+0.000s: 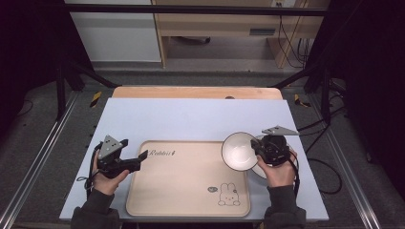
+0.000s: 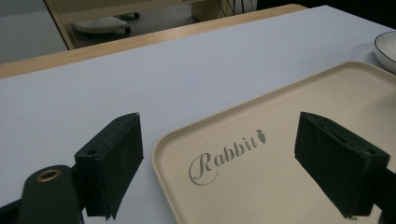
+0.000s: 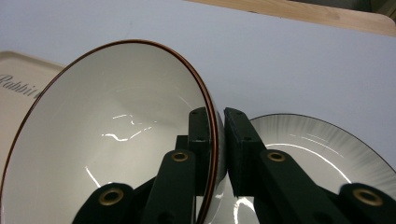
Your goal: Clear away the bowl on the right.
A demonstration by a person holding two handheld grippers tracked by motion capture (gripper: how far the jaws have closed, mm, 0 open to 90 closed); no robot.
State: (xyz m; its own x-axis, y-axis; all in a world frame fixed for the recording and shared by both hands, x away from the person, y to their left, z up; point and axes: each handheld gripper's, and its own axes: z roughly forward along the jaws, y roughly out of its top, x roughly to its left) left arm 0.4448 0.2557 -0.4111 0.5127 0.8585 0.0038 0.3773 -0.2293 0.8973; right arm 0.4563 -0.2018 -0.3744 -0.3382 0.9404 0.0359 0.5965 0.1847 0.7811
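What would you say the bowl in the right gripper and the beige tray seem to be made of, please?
Bowl: likely glazed ceramic, glossy white with a thin brown rim; bright highlights streak its inside. Tray: probably matte plastic or melamine, smooth beige with rounded corners, a printed "Rabbit" word and a rabbit drawing; no glare. Neither material is certain by look alone.

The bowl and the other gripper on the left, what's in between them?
In the high view, the beige rabbit tray lies between the bowl and the left gripper.
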